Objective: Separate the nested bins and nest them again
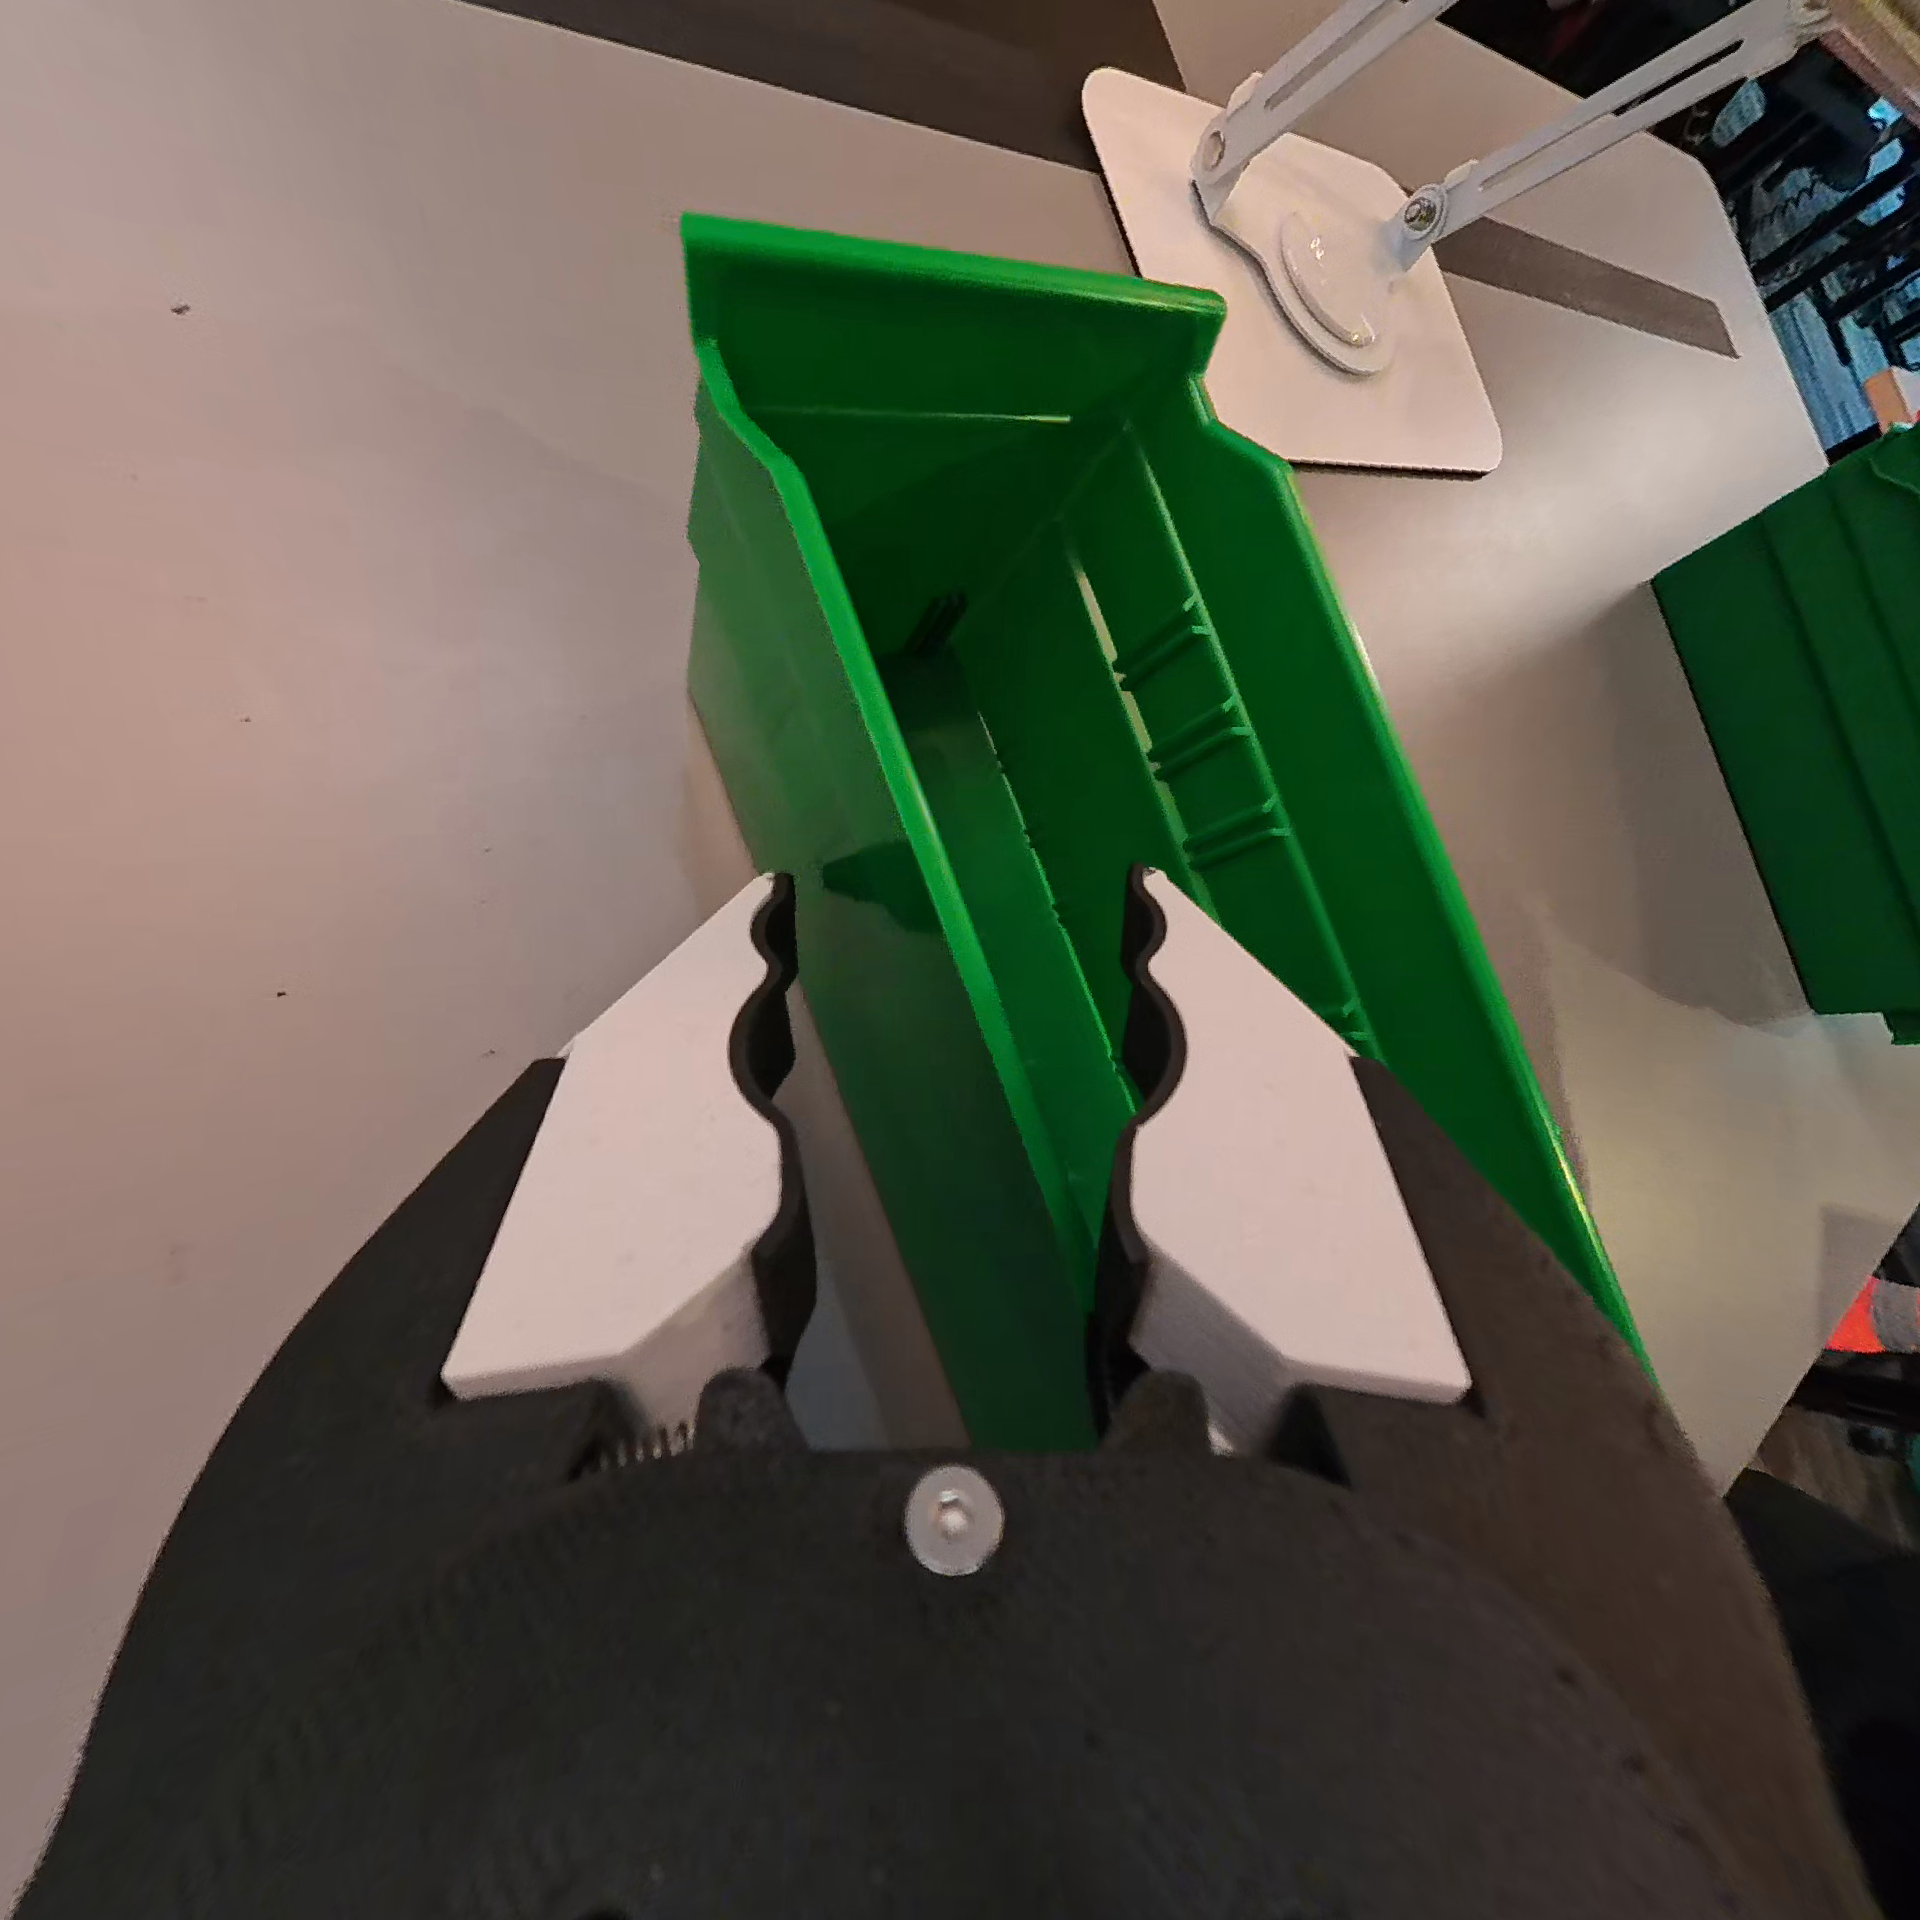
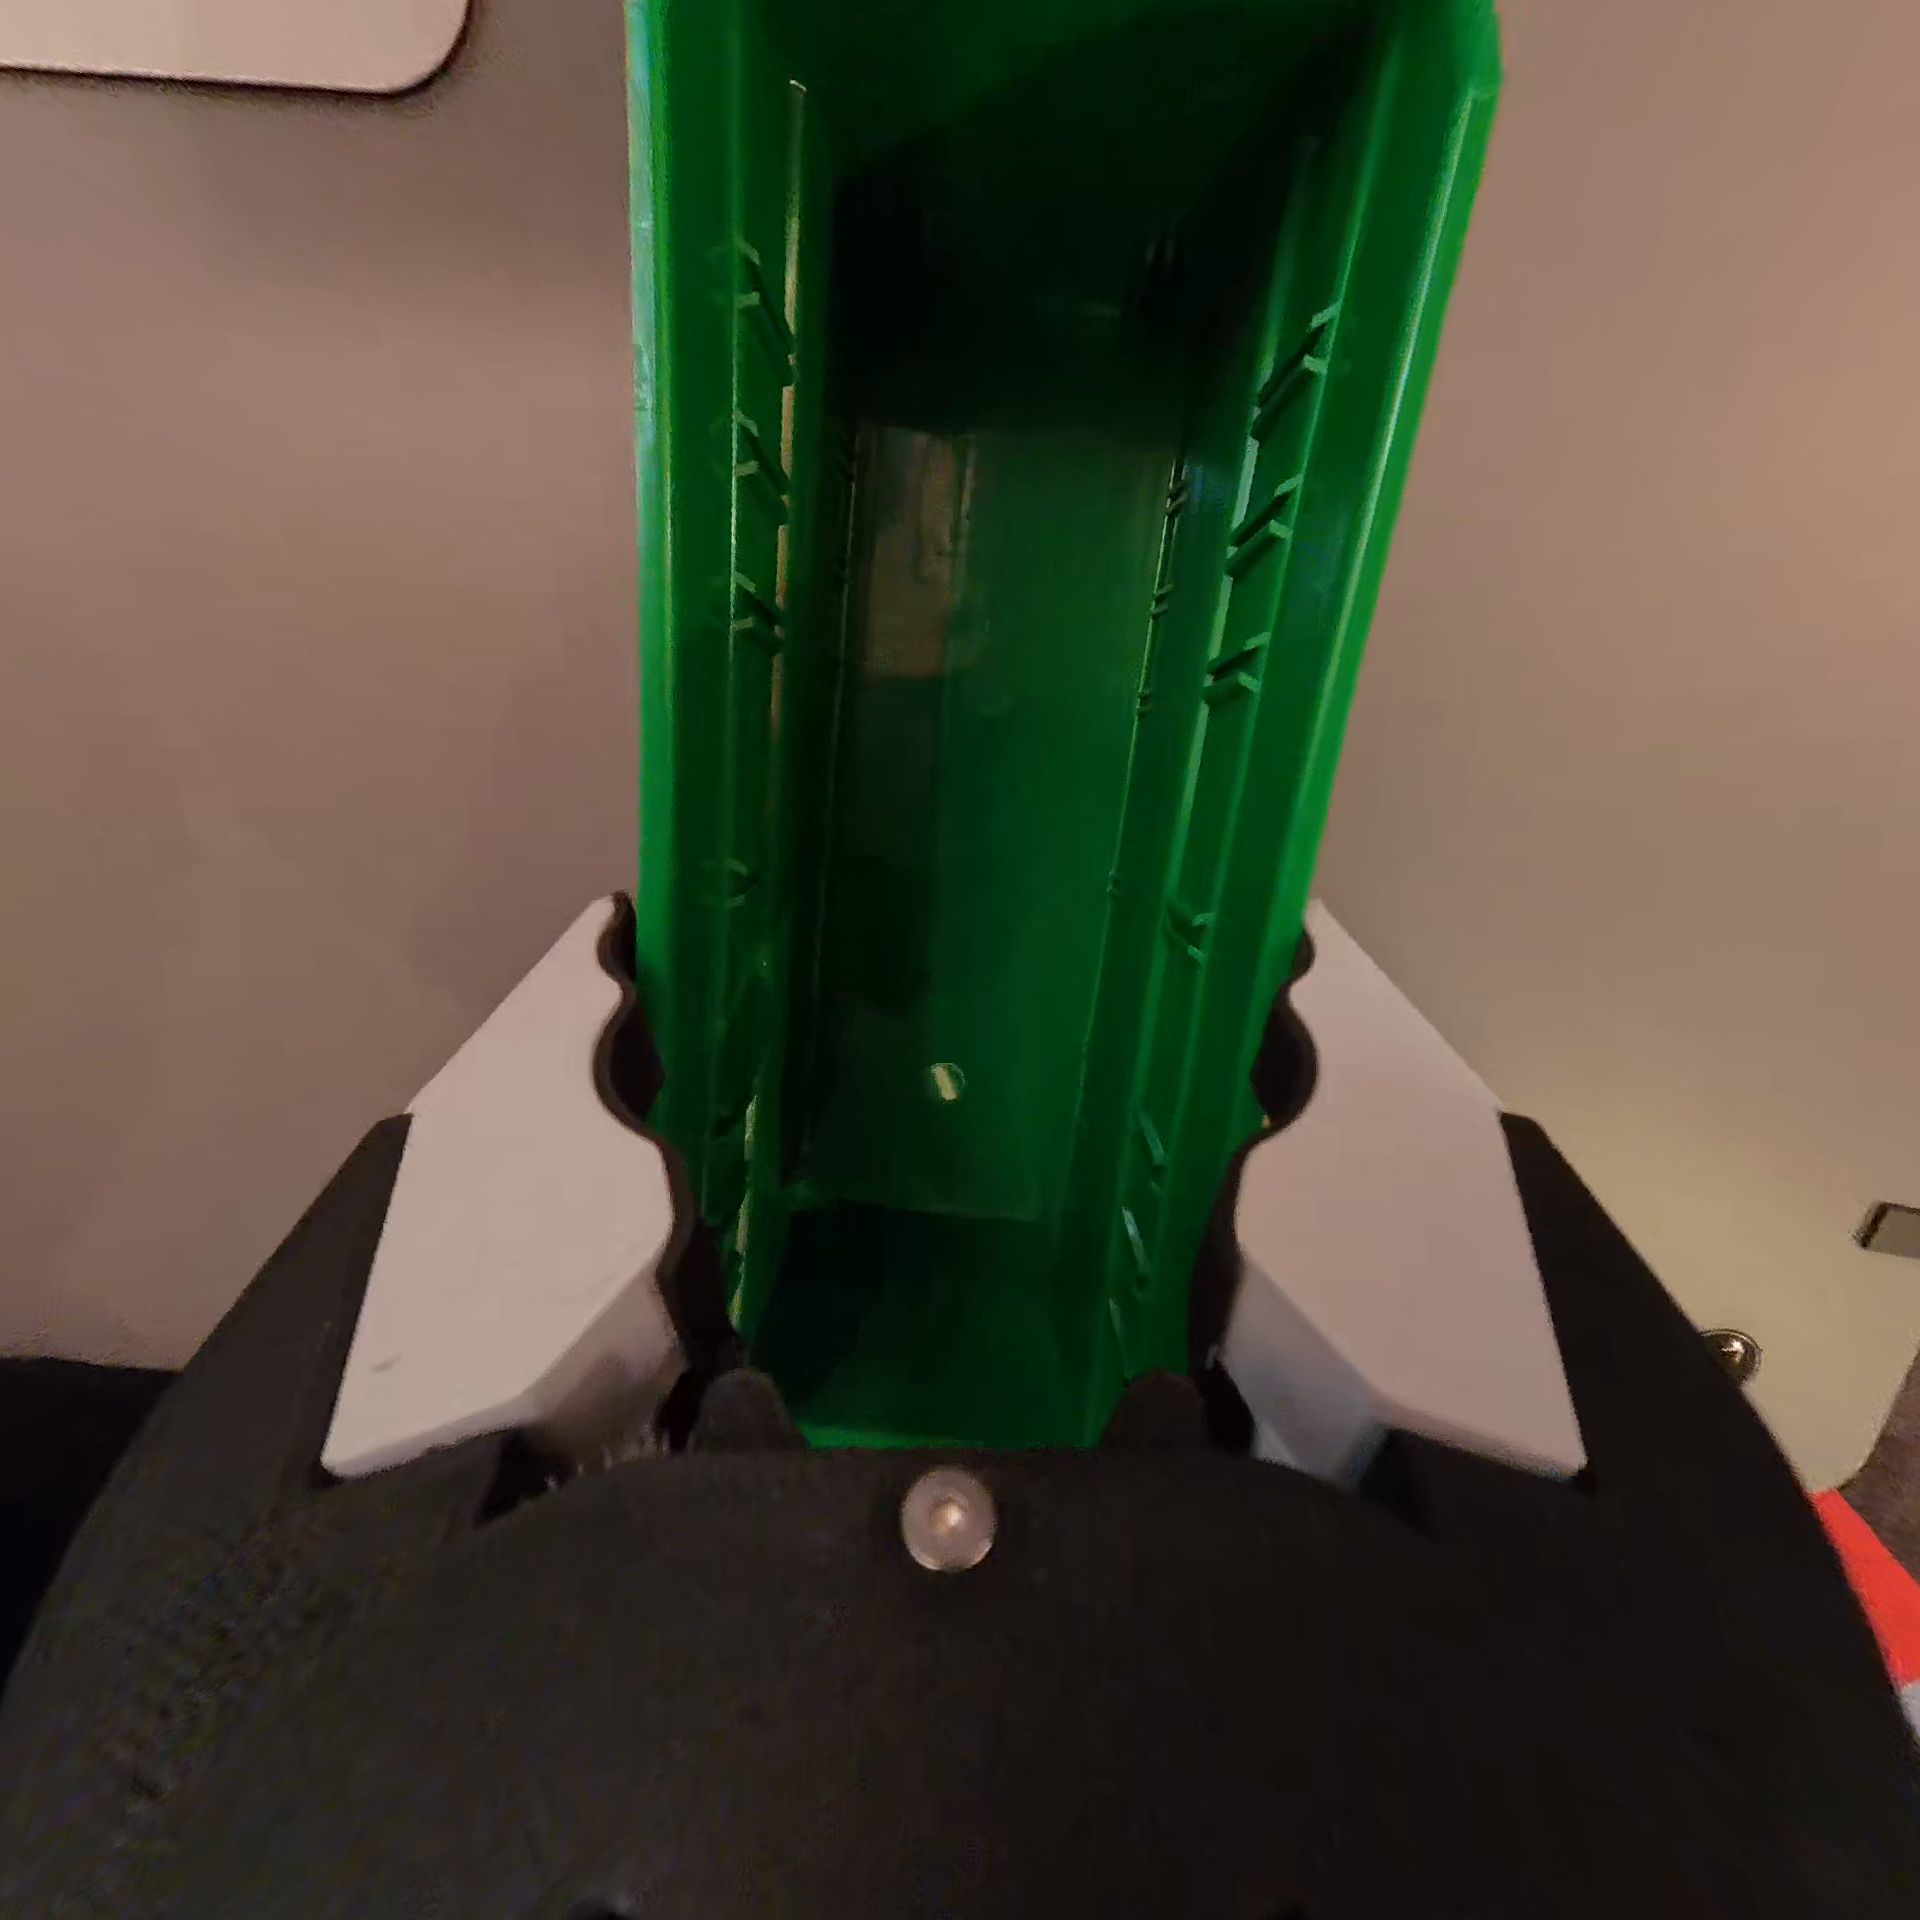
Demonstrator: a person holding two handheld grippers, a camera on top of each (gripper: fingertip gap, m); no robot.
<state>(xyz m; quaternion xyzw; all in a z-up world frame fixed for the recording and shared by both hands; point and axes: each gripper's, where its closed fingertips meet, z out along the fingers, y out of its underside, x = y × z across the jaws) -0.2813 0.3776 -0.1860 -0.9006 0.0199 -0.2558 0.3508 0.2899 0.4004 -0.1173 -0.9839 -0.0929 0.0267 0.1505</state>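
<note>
In the left wrist view a green plastic bin (image 1: 935, 436) hangs tilted above the beige table (image 1: 312, 623), its open inside facing me. My left gripper (image 1: 961, 894) is shut on the bin's left side wall, one finger on each face. A second green bin (image 1: 1808, 779) shows at the right edge, apart from the first. In the right wrist view my right gripper (image 2: 961, 920) is shut across the width of that green bin (image 2: 987, 727) at its near end, with the fingers pressed on the two ribbed outer sides. The bin's far end runs out of the top of the frame.
A white flat base plate (image 1: 1288, 281) with a white jointed arm (image 1: 1507, 135) stands on the table behind the bins; its corner also shows in the right wrist view (image 2: 208, 42). The table edge (image 2: 1860, 1403) lies at the lower right.
</note>
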